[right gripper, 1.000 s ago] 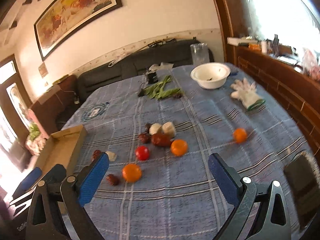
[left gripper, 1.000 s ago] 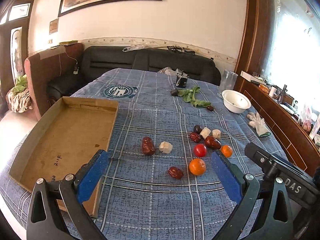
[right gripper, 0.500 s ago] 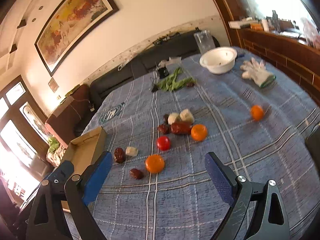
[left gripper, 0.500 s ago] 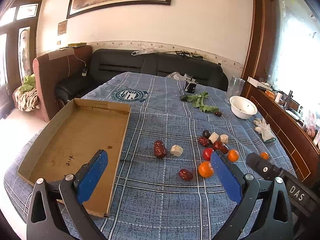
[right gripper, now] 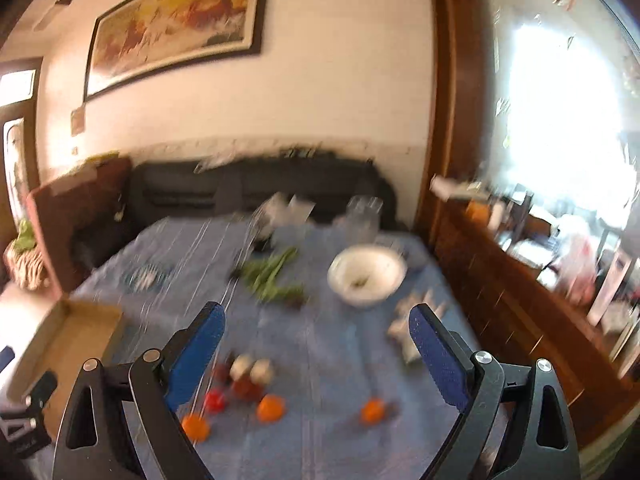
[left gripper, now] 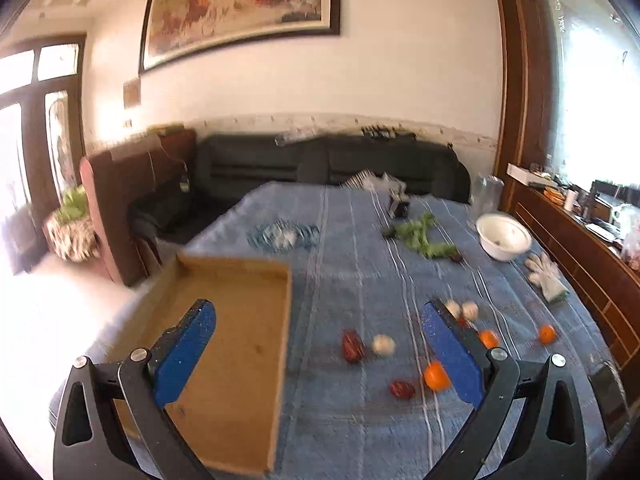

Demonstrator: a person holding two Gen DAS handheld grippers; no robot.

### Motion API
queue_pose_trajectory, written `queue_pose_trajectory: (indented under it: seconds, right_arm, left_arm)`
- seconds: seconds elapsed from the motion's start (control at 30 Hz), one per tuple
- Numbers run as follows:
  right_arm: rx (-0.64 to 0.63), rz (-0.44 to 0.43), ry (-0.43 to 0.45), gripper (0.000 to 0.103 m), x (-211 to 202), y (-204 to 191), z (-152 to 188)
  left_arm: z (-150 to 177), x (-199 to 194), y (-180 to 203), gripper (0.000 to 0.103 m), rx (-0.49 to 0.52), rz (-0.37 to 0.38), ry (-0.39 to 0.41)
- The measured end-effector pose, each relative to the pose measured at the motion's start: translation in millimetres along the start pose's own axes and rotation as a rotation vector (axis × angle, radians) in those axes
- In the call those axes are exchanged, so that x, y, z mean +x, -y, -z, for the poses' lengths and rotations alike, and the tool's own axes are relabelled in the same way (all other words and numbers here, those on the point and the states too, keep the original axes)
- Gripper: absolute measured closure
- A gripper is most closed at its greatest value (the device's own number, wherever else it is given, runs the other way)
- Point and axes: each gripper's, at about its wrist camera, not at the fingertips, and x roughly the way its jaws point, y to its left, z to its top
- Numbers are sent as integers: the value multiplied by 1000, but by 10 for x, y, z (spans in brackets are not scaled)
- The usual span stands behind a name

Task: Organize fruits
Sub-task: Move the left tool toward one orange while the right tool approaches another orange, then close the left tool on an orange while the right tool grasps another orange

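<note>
no legible writing seen; frames blurred. left gripper [left gripper: 318,354] fingers held wide, nothing between. right gripper [right gripper: 316,354] fingers wide, slightly narrowed just now, empty. shallow brown cardboard tray [left gripper: 240,344] left bare.

Strong daylight is admitted through a window [left gripper: 592,92] on the right, which is blown out to white in both views; a second overexposed patch is seen at the glazed door [left gripper: 24,128] on the left. The wall [left gripper: 360,80] is evenly lit. Motion blur is spread over both pictures, heavier in the right wrist view, where the fruits [right gripper: 256,384] are smeared. Edges are bent and darkened by fisheye distortion.
</note>
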Motion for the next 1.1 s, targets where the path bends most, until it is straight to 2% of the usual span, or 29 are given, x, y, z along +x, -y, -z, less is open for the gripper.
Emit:
queue_pose_trajectory:
  seconds: [0.1,0.17,0.2,0.3,0.4,0.5,0.7,0.87,1.0,1.1]
  right_arm:
    - [82,-27,46,10,-55,293,-268]
    - [126,-48,25,20,36,401,-231]
    - [140,-60,5,22,106,421,-175]
    - [146,-132,-126,23,564,403,241]
    - [170,-220,-263,27,964,377,697]
    - [242,-268,-346,33,1276,480,1088]
    - [391,-239,-378,33,1614,876,1478]
    - [290,-97,-462,33,1734,835,1641]
    - [301,-63,-480,35,1771,876,1727]
    - [320,-69,-482,37,1786,930,1769]
  left_arm:
    - [-208,-12,-32,0,18,-4,52]
    - [-278,97,-40,0,18,30,16]
    - [-273,178,-38,0,12,48,-15]
    - [-128,381,10,0,-11,88,-81]
    - [139,615,156,0,16,135,-177]
    - [406,799,324,0,56,168,-252]
    - [623,986,642,0,115,233,-306]
    - [722,1108,896,1,145,306,-349]
    - [770,1157,1067,11,195,342,-362]
    - [794,1225,1146,17,208,363,-382]
